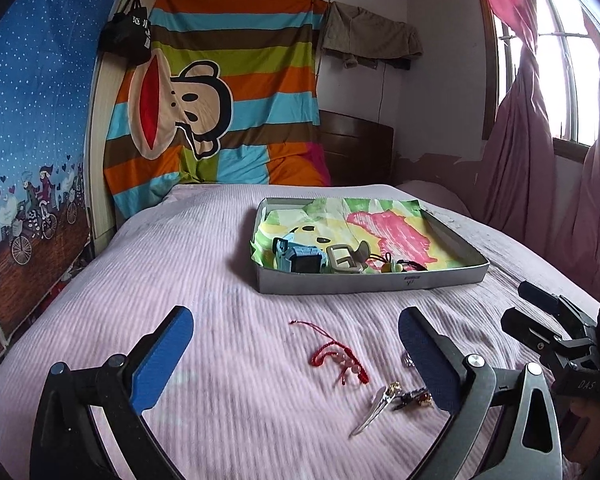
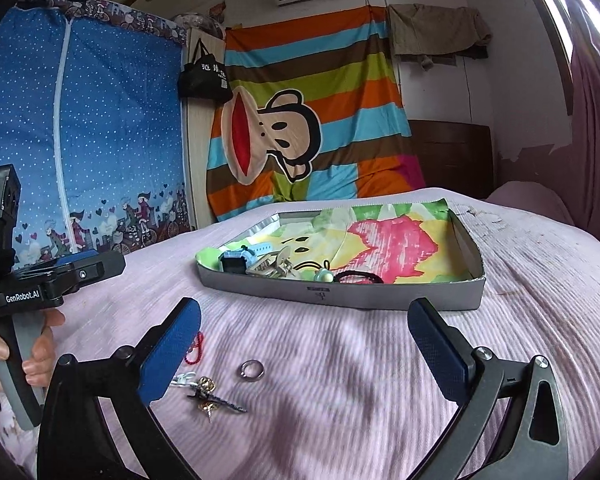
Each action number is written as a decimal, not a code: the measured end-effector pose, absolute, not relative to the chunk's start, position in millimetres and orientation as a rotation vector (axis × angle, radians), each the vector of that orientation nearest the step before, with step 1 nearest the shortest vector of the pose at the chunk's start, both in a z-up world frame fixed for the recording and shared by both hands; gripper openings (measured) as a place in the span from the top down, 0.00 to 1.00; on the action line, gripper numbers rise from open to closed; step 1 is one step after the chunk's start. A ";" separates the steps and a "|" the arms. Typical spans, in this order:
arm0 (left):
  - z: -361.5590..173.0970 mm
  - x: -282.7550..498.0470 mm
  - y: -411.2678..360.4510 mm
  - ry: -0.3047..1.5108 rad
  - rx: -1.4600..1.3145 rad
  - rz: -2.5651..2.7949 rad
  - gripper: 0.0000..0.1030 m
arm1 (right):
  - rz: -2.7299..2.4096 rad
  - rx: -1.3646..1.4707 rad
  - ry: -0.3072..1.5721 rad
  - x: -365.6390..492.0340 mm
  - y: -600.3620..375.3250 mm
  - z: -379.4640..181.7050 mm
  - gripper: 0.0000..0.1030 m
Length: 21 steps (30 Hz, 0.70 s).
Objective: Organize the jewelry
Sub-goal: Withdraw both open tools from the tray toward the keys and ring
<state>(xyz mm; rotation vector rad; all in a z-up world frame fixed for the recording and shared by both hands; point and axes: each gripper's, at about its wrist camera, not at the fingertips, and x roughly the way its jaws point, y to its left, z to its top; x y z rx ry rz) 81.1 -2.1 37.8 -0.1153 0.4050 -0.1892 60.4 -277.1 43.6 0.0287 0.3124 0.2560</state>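
Note:
A grey tray (image 1: 374, 282) (image 2: 348, 294) lined with a bright cloth lies on the pink bed. In it are a blue watch (image 1: 298, 258) (image 2: 236, 260), a buckle, a green charm and a black hair tie (image 2: 358, 278). On the bedspread lie a red cord bracelet (image 1: 338, 362) (image 2: 196, 350), a silver hair clip (image 1: 374, 410), a small ornate brooch (image 1: 414, 396) (image 2: 210, 396) and a silver ring (image 2: 253, 370). My left gripper (image 1: 296, 356) stands open above the bracelet, nothing between its blue pads. My right gripper (image 2: 304, 354) is open too, with the ring lying between its fingers, untouched.
A striped monkey-print sheet (image 1: 220, 92) hangs at the bed's head beside a blue fabric wardrobe (image 2: 80, 128). Pink curtains (image 1: 520, 152) and a window are to the right. A hand (image 2: 40, 344) holds the left gripper's handle.

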 end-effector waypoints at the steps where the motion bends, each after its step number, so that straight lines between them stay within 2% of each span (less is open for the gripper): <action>1: 36.2 79.9 0.5 0.413 -0.127 -0.192 0.00 | 0.263 0.027 0.320 58.7 -276.8 42.7 0.01; 19: 17.7 71.9 -2.3 0.508 -0.131 -0.296 0.00 | 0.324 -0.017 0.410 54.5 -265.5 26.8 0.02; 21: 15.8 73.9 -4.1 0.525 -0.129 -0.316 0.02 | 0.334 -0.022 0.422 55.7 -263.7 25.1 0.03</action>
